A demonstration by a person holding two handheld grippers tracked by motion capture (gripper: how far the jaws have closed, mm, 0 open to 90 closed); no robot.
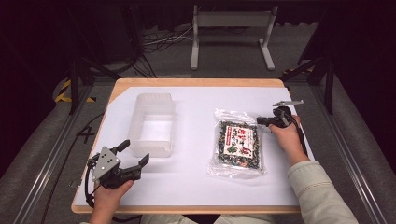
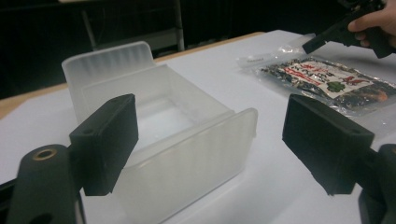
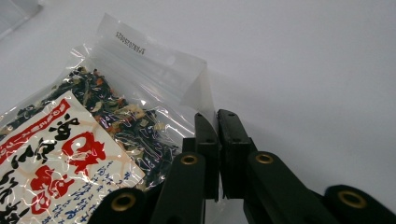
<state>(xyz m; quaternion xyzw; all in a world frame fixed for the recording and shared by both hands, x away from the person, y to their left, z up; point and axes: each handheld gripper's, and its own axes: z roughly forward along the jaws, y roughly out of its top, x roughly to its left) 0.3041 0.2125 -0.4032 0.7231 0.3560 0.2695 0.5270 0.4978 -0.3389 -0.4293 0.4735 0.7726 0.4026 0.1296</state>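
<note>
A clear bag of dried snack mix (image 1: pixel 237 144) with a red and white label lies flat on the right half of the table. My right gripper (image 1: pixel 259 120) is at the bag's far right corner. In the right gripper view its jaws (image 3: pixel 216 121) are shut on the bag's clear side edge (image 3: pixel 198 88), which is pulled up between the pads. A frosted plastic container (image 1: pixel 154 100) stands open and empty at the left. My left gripper (image 1: pixel 135 152) hovers near its front wall (image 2: pixel 187 154), jaws wide apart with nothing between them. The bag (image 2: pixel 327 79) and the right gripper (image 2: pixel 312 45) appear far off in the left gripper view.
A white sheet (image 1: pixel 196 182) covers the wooden table (image 1: pixel 196 82). Past the far edge, a metal stand (image 1: pixel 231 28) and cables (image 1: pixel 159 42) lie on the floor. Rails run along both sides of the table.
</note>
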